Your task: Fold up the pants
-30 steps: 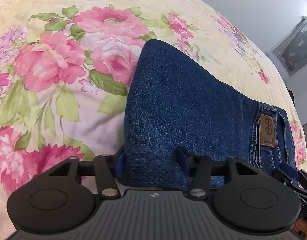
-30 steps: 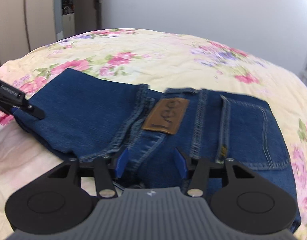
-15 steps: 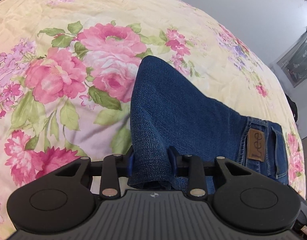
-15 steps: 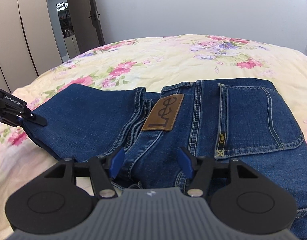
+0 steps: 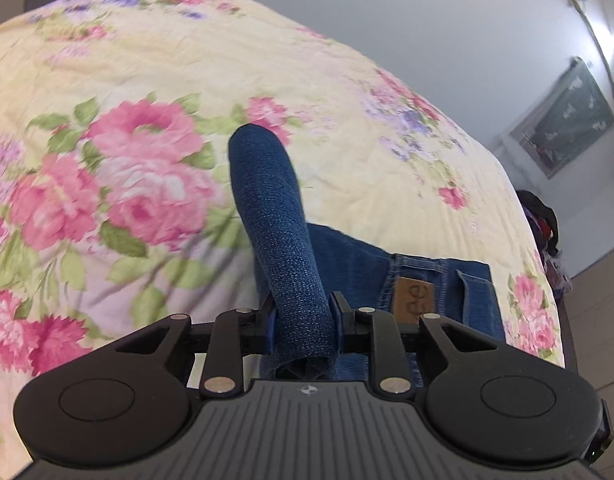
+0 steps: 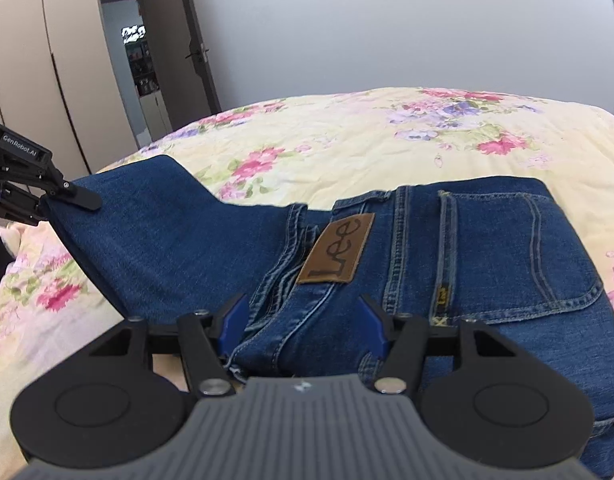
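Observation:
Blue Lee jeans (image 6: 487, 256) lie folded on the flowered bed, brown waist patch (image 6: 339, 252) and back pocket facing up. My left gripper (image 5: 301, 314) is shut on the folded leg end of the jeans (image 5: 275, 216) and holds it lifted above the bed; the waist patch (image 5: 413, 294) shows beyond it. In the right wrist view the left gripper (image 6: 47, 196) pinches the raised leg end at far left. My right gripper (image 6: 303, 320) is open, its blue pads either side of the waistband edge, low over the jeans.
The bedspread (image 5: 107, 184) is pale yellow with pink flowers. A wardrobe (image 6: 39, 80) and an open door (image 6: 143, 64) stand behind on the left. A grey wall (image 6: 387, 24) is behind the bed. A dark bundle (image 5: 541, 220) lies beyond the bed's right edge.
My left gripper closed on the leg end and lifted it, so the cloth now rises as a narrow fold. My right gripper stayed open and tilted up at the waistband.

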Action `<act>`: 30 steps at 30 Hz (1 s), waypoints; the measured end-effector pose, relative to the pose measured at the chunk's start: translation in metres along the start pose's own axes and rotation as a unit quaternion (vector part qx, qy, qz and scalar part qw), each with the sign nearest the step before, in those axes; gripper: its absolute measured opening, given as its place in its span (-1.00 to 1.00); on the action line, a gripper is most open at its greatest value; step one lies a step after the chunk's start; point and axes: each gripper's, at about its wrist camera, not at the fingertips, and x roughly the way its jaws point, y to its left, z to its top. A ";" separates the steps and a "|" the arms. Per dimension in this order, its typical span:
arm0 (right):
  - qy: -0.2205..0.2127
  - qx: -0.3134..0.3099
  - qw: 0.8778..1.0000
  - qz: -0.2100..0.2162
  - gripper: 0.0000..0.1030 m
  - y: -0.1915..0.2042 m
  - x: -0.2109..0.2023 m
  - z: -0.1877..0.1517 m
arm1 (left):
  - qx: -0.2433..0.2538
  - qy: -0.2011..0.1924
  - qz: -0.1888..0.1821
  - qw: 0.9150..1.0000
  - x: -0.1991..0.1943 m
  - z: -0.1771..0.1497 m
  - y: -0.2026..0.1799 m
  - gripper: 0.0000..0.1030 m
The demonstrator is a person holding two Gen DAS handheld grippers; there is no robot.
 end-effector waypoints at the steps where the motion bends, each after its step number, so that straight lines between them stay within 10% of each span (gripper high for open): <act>1: -0.004 0.007 1.000 -0.001 0.09 -0.004 -0.003 0.002 | 0.014 -0.003 0.000 1.000 0.000 0.000 -0.010 -0.46; 16: -0.075 0.188 0.976 -0.079 0.09 -0.119 -0.066 0.024 | 0.158 -0.031 -0.063 0.985 0.018 -0.009 -0.185 -0.46; 30: -0.075 0.305 0.934 -0.172 0.09 -0.190 -0.085 0.006 | 0.226 0.057 -0.087 0.969 0.126 -0.076 -0.283 -0.40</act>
